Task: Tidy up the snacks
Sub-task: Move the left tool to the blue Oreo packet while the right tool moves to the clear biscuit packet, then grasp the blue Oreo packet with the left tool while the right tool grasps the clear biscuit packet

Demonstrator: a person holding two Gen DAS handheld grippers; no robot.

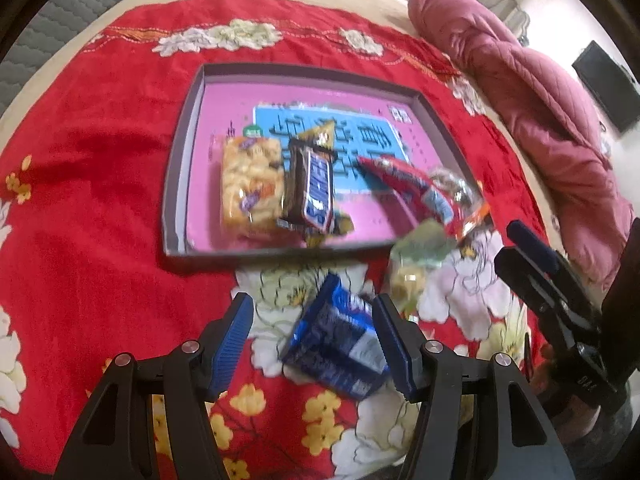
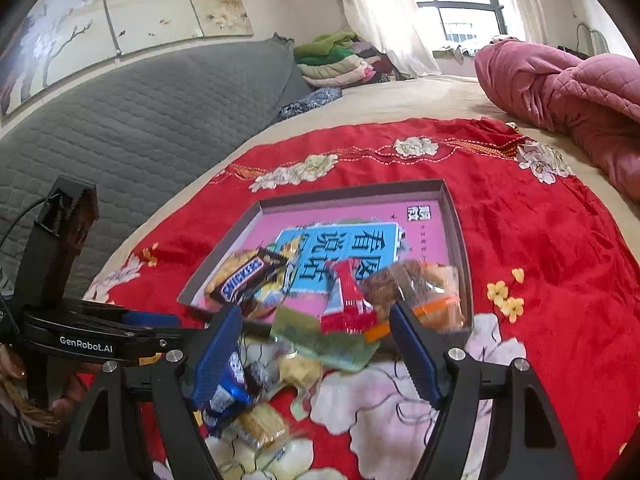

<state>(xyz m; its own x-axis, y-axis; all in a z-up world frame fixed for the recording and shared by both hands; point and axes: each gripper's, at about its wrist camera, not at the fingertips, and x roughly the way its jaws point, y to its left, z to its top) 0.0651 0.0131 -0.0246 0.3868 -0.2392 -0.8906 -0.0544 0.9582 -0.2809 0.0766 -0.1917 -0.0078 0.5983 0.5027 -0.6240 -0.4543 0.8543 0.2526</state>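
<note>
on a red floral cloth [image 1: 80,240] spread over a bed, two hand-held grippers work at a pile of snacks beside a shallow tray [image 1: 176,184].

left to right in the left wrist view: the left gripper [image 1: 314,344] stands wide open, holding nothing, with a blue pack [image 1: 334,350] lying on the cloth between its jaws, close against the right one and clear of the left. ahead of the jaws, inside the tray, lie a yellow pack [image 1: 250,184], a snickers bar [image 1: 314,192] partly over it, and a red pack [image 1: 408,184]. a green pack [image 1: 424,240] sits ahead and to the right, just outside the tray's near wall.

the right gripper [image 2: 316,344] is also wide open and empty; the green pack lies between its jaws, and a clear bag [image 2: 424,292] rests at the tray's near corner just beyond the right jaw.

the likely risk: the blue pack sits off-centre and tilted, so closing could pinch only a wrapper edge and let it slip, or drag the cloth. the two grippers are close together, and either could knock the other or the loose packs. the tray's near wall stands between jaws and target, so a low carry could catch it. open room lies in the tray's far half and on the cloth left of the jaws.
</note>
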